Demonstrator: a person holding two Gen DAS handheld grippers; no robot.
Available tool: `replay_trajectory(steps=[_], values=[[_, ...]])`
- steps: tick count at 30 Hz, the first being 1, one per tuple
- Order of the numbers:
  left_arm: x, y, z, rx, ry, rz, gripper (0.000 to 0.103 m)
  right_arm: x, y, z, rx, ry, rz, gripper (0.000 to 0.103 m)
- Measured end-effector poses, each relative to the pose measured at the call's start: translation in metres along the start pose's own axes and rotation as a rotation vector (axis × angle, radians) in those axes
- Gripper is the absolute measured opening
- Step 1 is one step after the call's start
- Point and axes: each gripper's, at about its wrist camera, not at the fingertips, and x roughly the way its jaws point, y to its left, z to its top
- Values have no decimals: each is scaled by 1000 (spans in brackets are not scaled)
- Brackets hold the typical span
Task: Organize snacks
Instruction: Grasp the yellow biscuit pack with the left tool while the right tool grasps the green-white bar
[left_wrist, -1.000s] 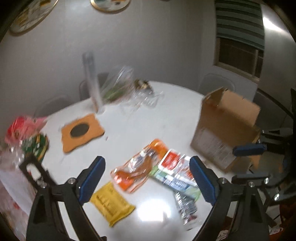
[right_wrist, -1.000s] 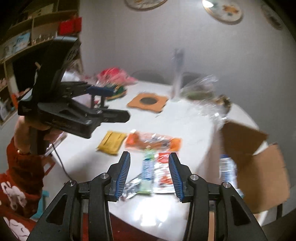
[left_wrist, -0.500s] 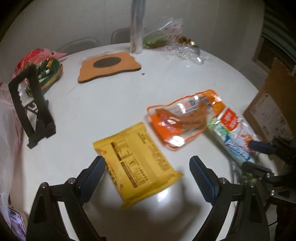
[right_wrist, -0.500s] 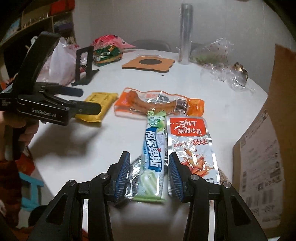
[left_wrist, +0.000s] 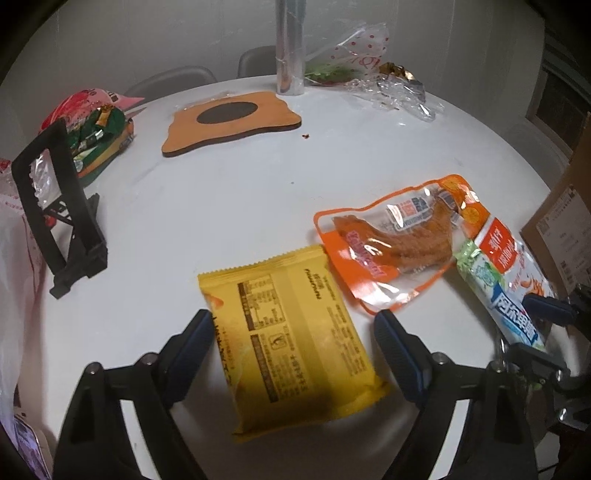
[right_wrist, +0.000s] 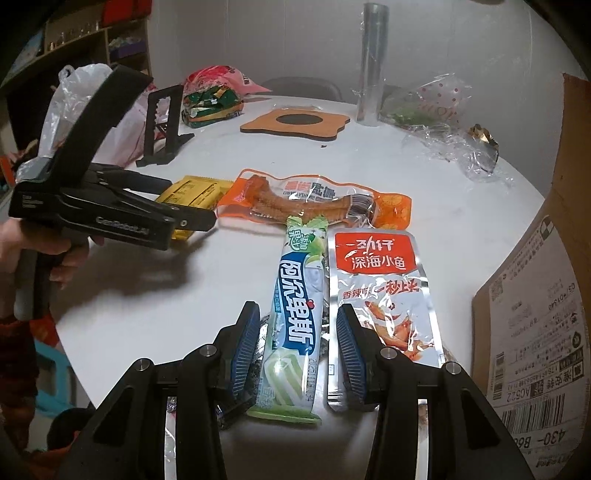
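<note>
Your left tool (left_wrist: 293, 334) hangs over the yellow snack packet (left_wrist: 291, 328) on the white surface (left_wrist: 229, 206), its jaws spread to either side and just closing in, not yet pressing. Your right tool (right_wrist: 295, 350) straddles the green-and-white candy pack (right_wrist: 297, 314), jaws apart, beside the silver fish-snack pouch (right_wrist: 380, 280) and cardboard box (right_wrist: 535, 314).

My left gripper (left_wrist: 293, 332) straddles the yellow packet (left_wrist: 291, 332).
Jaws have just been closing; pads flank it, not yet pressing.
</note>
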Motion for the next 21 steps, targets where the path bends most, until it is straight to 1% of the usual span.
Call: replay_trajectory(steps=[4, 6, 11, 13, 15, 21], values=[[3, 1, 2, -8, -8, 11, 79, 3, 1, 1, 1, 3, 1, 40], [3, 1, 2, -16, -11, 17, 73, 4, 1, 2, -5, 0, -10, 39], [2, 3, 2, -15, -24, 14, 70, 7, 2, 4, -8, 2, -21, 39], [2, 2, 1, -12, -28, 13, 70, 7, 2, 5, -9, 2, -23, 37], [1, 3, 1, -12, -30, 7, 70, 7, 4, 4, -23, -1, -32, 23], [-10, 4, -3, -9, -44, -10, 70, 4, 5, 4, -26, -6, -47, 22]])
